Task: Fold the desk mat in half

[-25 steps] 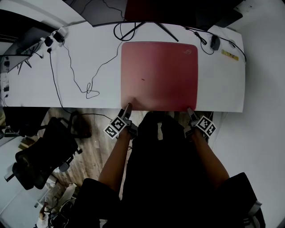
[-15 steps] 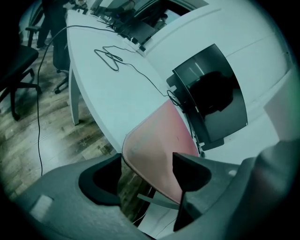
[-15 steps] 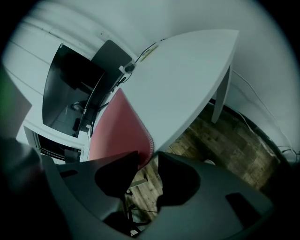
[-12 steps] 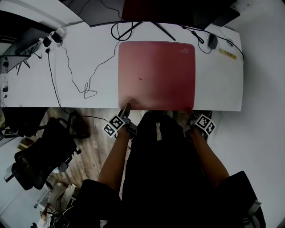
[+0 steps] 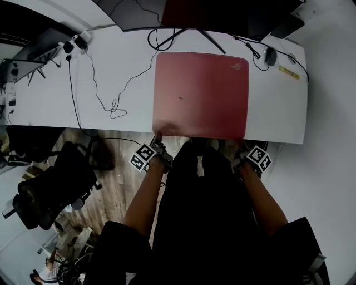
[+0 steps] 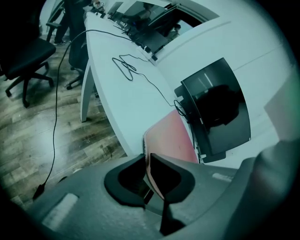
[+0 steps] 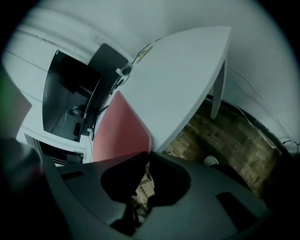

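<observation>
The red desk mat (image 5: 200, 94) lies flat on the white desk (image 5: 111, 61), its near edge along the desk's front. My left gripper (image 5: 157, 137) is at the mat's near left corner and my right gripper (image 5: 242, 142) at its near right corner. In the left gripper view the mat (image 6: 171, 136) runs in between the jaws, which have just been closing and now pinch its edge (image 6: 146, 161). In the right gripper view the mat (image 7: 119, 133) likewise ends between the jaws (image 7: 147, 159), just closed on its corner.
A dark monitor (image 5: 206, 14) on a stand rises behind the mat. Black cables (image 5: 111, 106) loop over the desk's left half. A mouse (image 5: 269, 54) and a yellow label (image 5: 288, 71) sit at the back right. An office chair (image 5: 50, 189) stands on the wooden floor to the left.
Both grippers' jaws have closed onto the mat's near corners. The hands stayed at the desk's front edge, and the mat still lies flat.
</observation>
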Available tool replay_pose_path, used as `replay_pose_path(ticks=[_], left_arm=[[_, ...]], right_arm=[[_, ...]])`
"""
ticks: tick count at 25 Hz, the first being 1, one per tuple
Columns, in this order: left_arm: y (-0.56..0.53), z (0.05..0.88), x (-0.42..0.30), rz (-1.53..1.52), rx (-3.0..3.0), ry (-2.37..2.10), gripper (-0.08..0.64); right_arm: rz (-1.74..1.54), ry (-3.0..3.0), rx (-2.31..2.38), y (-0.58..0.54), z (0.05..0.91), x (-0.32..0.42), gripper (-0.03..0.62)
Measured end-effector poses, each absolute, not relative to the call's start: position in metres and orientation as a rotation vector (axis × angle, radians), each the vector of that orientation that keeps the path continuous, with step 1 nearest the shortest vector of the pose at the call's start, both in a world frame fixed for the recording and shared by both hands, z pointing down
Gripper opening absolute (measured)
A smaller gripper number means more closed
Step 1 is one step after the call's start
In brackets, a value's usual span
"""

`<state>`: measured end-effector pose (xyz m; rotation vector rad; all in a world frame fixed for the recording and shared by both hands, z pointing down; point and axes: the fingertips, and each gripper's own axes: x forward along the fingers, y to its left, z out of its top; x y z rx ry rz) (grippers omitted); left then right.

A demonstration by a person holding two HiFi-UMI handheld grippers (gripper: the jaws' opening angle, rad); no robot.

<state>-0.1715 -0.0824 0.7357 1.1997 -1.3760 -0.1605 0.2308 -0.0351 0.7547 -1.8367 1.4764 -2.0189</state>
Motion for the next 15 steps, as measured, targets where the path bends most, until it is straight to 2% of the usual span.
replay_pose_path(ticks=[15], left_arm=[[-0.085,0.708,-0.169,-0.268,1.222,-1.341,0.032]], right_arm=[[-1.9,1.522,-1.664,-0.039,0.723,0.23,0.015]])
